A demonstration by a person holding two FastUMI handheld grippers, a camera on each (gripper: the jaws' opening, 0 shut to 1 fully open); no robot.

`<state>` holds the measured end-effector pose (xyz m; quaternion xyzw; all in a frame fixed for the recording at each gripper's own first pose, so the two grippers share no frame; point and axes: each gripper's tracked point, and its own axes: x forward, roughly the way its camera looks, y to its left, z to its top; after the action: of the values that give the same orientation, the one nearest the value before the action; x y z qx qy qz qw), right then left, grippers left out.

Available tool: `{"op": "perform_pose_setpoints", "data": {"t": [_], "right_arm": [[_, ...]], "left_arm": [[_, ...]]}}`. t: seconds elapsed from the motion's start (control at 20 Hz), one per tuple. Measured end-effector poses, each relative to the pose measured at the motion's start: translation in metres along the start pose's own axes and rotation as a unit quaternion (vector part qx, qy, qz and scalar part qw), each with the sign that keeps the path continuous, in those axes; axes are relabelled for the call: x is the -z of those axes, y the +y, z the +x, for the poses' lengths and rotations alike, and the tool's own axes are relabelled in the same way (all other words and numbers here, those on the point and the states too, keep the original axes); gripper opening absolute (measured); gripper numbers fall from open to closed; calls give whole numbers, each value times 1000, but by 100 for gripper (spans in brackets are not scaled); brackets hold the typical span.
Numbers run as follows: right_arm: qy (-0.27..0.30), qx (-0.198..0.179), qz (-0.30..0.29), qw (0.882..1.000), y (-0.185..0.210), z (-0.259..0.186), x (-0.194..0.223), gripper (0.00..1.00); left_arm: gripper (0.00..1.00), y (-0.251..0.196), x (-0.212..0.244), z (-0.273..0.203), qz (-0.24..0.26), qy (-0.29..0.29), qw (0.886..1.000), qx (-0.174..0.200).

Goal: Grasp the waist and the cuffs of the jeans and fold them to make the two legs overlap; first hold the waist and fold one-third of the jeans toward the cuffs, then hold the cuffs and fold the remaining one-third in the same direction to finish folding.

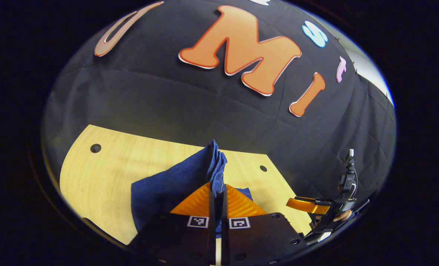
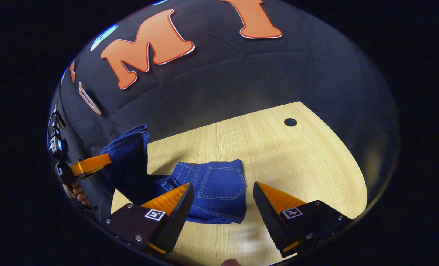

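The blue jeans (image 2: 219, 201) lie on the wooden table (image 2: 297, 159), folded, with a back pocket facing up. My right gripper (image 2: 223, 185) hovers open just over that pocket part, one finger on each side, holding nothing. In the right gripper view the left gripper (image 2: 90, 164) is at the far left, holding one end of the jeans (image 2: 130, 155) up off the table. In the left gripper view my left gripper (image 1: 217, 188) is shut on a bunched fold of the jeans (image 1: 214, 162), and the rest of the cloth (image 1: 167, 188) drapes down to the table. The right gripper (image 1: 308, 205) is off to the right.
The table (image 1: 105, 173) has round holes (image 1: 95, 148) (image 2: 290, 122) near its back edge, and the black booth wall rises right behind it. A hand (image 2: 75, 192) holds the left gripper. Bare wood lies to the right of the jeans in the right gripper view.
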<state>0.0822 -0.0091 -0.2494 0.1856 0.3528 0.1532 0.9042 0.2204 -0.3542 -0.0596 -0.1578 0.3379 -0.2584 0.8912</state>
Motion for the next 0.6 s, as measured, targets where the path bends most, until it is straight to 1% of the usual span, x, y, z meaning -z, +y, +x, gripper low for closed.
{"op": "perform_pose_setpoints", "data": {"t": [0.1,0.2,0.35,0.4,0.45,0.5,0.55,0.6], "right_arm": [[2,-2,1,1000,-6,0,0,99],[4,-3,-2,1000,-13,-1,2,99],[6,-3,-3,1000,-22,2,4,99],[6,-3,-1,1000,-23,3,3,99],[4,-5,0,1000,-24,4,0,99],[0,-7,1,1000,-24,3,-3,98],[-4,-9,5,1000,-24,3,-5,99],[-4,-14,11,1000,-22,4,-7,98]], "left_arm": [[6,-18,16,15,9,21,1000,6],[6,-35,32,29,31,44,999,7],[6,-50,71,44,87,100,991,-4],[8,-54,85,45,98,117,988,3],[13,-62,93,43,102,125,987,11],[23,-67,98,39,104,128,986,19],[27,-71,102,38,109,129,985,23],[39,-69,104,38,119,126,985,15]]}}
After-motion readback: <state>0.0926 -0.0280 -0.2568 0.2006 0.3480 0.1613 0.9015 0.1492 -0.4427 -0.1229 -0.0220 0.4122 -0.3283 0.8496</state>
